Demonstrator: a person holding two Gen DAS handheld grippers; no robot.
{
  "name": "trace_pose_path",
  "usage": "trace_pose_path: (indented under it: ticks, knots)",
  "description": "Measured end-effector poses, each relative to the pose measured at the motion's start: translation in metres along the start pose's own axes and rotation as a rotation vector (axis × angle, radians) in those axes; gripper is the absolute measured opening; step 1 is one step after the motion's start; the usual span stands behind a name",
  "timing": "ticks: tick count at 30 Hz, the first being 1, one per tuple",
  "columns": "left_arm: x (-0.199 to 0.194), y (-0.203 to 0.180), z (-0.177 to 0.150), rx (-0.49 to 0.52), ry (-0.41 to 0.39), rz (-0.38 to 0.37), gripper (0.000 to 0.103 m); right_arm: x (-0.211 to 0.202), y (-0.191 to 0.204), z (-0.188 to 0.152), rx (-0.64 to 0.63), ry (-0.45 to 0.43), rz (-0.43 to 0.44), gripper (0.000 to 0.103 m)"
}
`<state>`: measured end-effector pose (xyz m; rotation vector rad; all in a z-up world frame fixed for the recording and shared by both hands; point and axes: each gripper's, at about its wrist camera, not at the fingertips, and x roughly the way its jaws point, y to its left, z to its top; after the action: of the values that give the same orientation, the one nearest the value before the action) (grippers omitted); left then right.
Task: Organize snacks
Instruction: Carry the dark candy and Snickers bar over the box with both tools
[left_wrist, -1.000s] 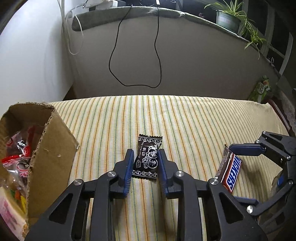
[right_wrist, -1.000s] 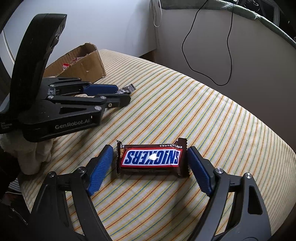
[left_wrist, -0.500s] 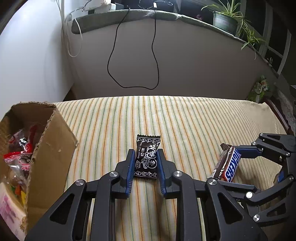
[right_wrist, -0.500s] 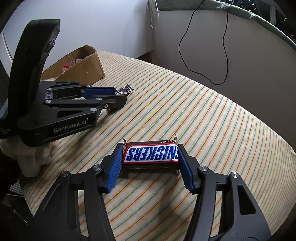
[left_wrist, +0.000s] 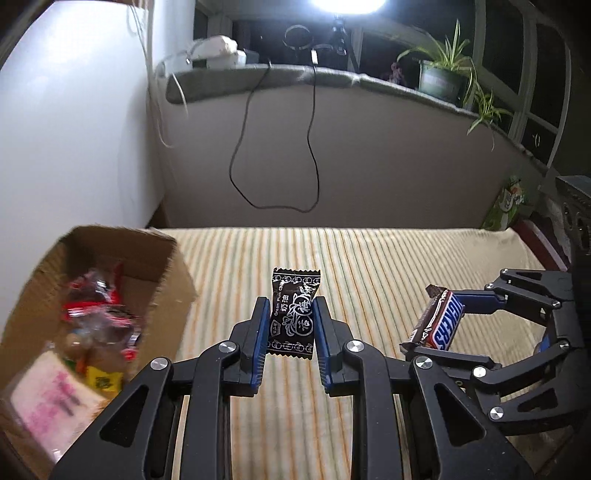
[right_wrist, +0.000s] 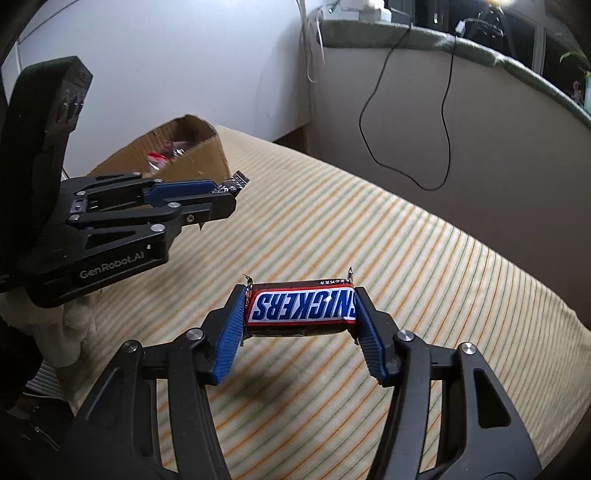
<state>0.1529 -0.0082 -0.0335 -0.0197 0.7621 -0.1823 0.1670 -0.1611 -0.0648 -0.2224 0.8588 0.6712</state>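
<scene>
L tongs (left_wrist: 289, 325): clamped on black plum candy packet (left_wrist: 293, 314), pads on both side edges, packet clear of the surface.
R tongs (right_wrist: 299, 314): closed endwise on Snickers bar (right_wrist: 302, 309), also lifted.
Step (est.): carry both to cardboard box (left_wrist: 173, 273) at L, already holding snacks.
Tips: keep grip firm, clear box rim, L drops first so tongs don't clash; release low inside.
Surface: striped cloth (left_wrist: 369, 258), soft, looks like a bed/cushion.
Room: white wall, grey ledge w/ dangling black cable (left_wrist: 314, 147), potted plants (left_wrist: 443, 70).
</scene>
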Motion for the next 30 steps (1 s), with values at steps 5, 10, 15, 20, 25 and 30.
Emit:
trace_pose_path:
  ticks: [5, 10, 15, 20, 25, 30]
  knots:
    - [-0.021, 0.011, 0.004, -0.013, -0.039, 0.027, 0.022, -0.010, 0.016, 0.011, -0.024, -0.027, 0.003, 0.059]
    - [-0.042, 0.030, 0.003, -0.028, -0.070, 0.065, 0.022, -0.013, 0.030, 0.026, -0.038, -0.051, 0.012, 0.059]
    - [-0.060, 0.055, 0.000, -0.057, -0.094, 0.107, 0.022, -0.004, 0.048, 0.050, -0.048, -0.072, 0.032, 0.059]
    - [-0.069, 0.080, -0.005, -0.090, -0.096, 0.155, 0.022, 0.006, 0.065, 0.069, -0.055, -0.080, 0.057, 0.059]
    - [-0.075, 0.104, -0.008, -0.117, -0.096, 0.196, 0.022, 0.023, 0.084, 0.088, -0.077, -0.081, 0.071, 0.059]
    - [-0.079, 0.121, -0.012, -0.135, -0.094, 0.215, 0.022, 0.041, 0.099, 0.107, -0.088, -0.074, 0.082, 0.059]
